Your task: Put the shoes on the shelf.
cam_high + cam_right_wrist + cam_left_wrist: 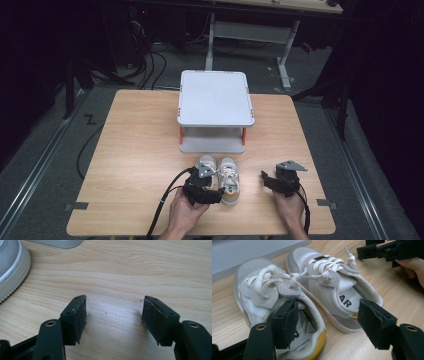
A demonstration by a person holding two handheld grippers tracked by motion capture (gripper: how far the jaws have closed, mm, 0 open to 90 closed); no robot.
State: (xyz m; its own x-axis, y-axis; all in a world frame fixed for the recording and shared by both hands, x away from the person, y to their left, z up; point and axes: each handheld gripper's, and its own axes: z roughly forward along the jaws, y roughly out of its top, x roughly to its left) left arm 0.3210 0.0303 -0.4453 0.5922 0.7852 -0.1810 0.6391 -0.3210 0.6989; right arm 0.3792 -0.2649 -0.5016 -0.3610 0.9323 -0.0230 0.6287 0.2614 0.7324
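left tongs (pixel 328 322): spread apart, one pad dipped inside the left sneaker (pixel 274 315), not squeezing
right tongs (pixel 113 320): gaping over bare counter (pixel 125 272)
right sneaker (pixel 334 285): snug beside its twin

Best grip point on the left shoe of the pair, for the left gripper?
Take the left shoe by its heel collar, coming from behind the heel. The mouth is open there, and the left gripper already has one jaw inside it; the other should go outside that collar wall, probably.
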